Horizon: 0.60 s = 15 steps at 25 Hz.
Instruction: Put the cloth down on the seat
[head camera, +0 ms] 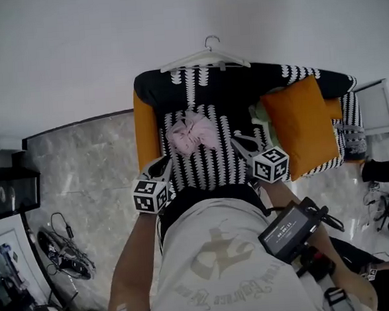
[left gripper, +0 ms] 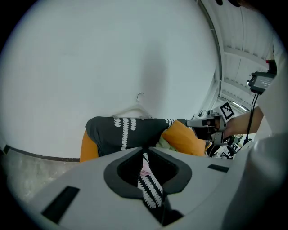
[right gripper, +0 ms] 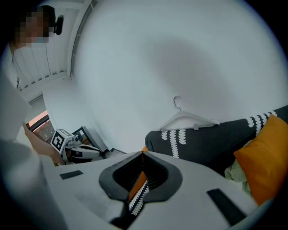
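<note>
From the head view, the pink cloth [head camera: 191,133] lies bunched on the black-and-white patterned seat [head camera: 215,166] of an armchair [head camera: 146,131], up against the backrest and free of both tools. The left hand-held gripper [head camera: 163,165] hangs over the seat's front left edge and the right hand-held gripper [head camera: 240,143] over its front right, each a little apart from the cloth. Only the gripper views show the jaws. The left pair is narrow, a thin slit with nothing in it, through which the patterned seat and a speck of pink show. The right pair is closed tip to tip and empty, with orange and the pattern visible behind. These low views also take in the plain white wall [right gripper: 135,67] rising above the backrest, and each catches the opposite tool. A white hanger [head camera: 204,58] rests on top of the backrest, and an orange cushion [head camera: 302,127] leans at the right with pale green fabric [head camera: 261,117] tucked beside it. The floor [head camera: 82,166] is grey, marbled stone.
</note>
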Motion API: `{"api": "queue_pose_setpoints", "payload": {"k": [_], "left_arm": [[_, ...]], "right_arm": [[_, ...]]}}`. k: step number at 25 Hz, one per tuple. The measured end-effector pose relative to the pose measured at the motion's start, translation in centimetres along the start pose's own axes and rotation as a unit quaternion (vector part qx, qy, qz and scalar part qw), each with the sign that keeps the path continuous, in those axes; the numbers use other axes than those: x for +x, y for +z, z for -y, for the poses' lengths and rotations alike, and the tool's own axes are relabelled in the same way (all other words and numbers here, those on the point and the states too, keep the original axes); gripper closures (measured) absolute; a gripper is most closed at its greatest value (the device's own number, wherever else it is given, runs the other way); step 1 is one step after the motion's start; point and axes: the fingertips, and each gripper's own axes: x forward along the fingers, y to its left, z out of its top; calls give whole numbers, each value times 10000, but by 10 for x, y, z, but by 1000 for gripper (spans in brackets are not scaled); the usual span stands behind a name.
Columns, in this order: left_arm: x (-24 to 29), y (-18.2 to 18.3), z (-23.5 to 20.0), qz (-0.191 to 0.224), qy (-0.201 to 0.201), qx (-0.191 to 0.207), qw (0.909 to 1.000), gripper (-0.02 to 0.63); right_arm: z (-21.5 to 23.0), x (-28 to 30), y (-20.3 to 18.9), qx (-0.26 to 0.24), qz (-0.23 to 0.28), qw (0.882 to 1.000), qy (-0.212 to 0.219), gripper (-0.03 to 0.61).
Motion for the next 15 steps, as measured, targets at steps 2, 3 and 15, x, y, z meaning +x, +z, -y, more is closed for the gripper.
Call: {"api": "queue_pose_setpoints", "payload": {"k": [2, 3, 15], "left_arm": [[-5, 4, 4, 87, -13, 56, 9999, 576], [-8, 6, 6, 123, -42, 81, 9999, 582], [-42, 28, 56, 508, -683, 577, 9947, 601]], "right_arm": [[-8, -3, 10, -86, 143, 9998, 84, 561], [-13, -4, 14, -127, 209, 9996, 126, 561], [-71, -43, 34, -660, 879, 9926, 507, 563]]}}
